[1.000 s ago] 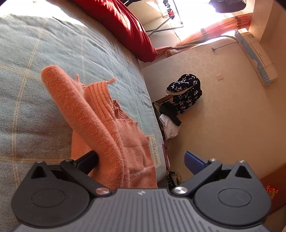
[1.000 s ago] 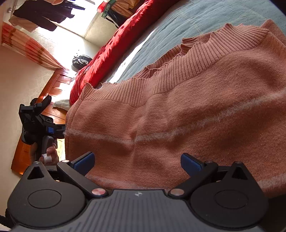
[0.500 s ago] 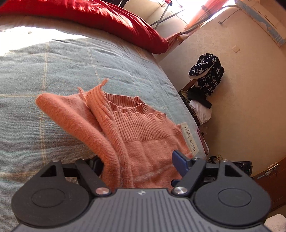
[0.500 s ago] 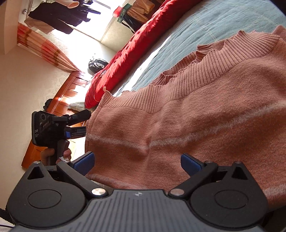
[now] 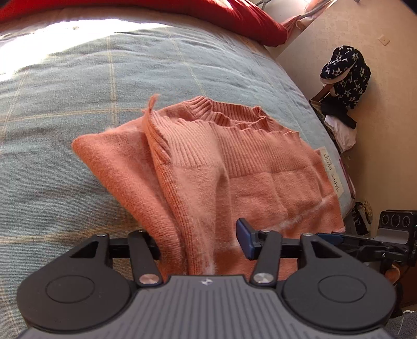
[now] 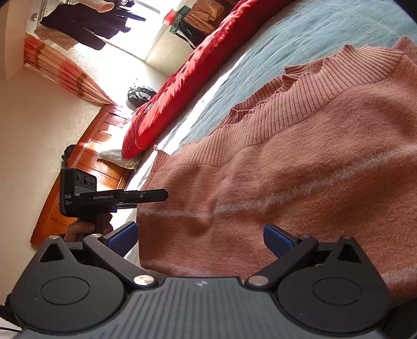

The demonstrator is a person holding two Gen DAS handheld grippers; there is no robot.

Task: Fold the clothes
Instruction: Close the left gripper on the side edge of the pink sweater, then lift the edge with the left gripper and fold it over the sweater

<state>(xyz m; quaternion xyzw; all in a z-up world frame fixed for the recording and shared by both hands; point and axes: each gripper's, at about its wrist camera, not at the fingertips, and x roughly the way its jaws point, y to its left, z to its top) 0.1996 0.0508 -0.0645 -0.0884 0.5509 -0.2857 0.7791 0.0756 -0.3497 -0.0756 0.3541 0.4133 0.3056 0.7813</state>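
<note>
An orange knit sweater (image 5: 234, 167) lies on the blue-grey bedspread (image 5: 78, 91), its ribbed neck away from me. My left gripper (image 5: 200, 242) has closed in on a raised fold of the sweater's left edge, which stands up between the fingers. The right fingertip (image 5: 243, 238) shows; the left one is hidden by the knit. In the right wrist view the sweater (image 6: 299, 169) fills the frame. My right gripper (image 6: 200, 237) is open over the sweater's near hem, holding nothing. The left gripper also shows in the right wrist view (image 6: 153, 195) at the sweater's left edge.
A red quilt (image 5: 208, 13) lies along the far side of the bed. A dark star-patterned bag (image 5: 344, 73) and piled clothes sit by the wall at right. A wooden headboard (image 6: 86, 167) and a curtain (image 6: 65, 75) are left in the right wrist view.
My left gripper has narrowed its fingers around the sweater's raised fold and swung lower toward the bed. The right gripper stayed open and shifted slightly over the hem.
</note>
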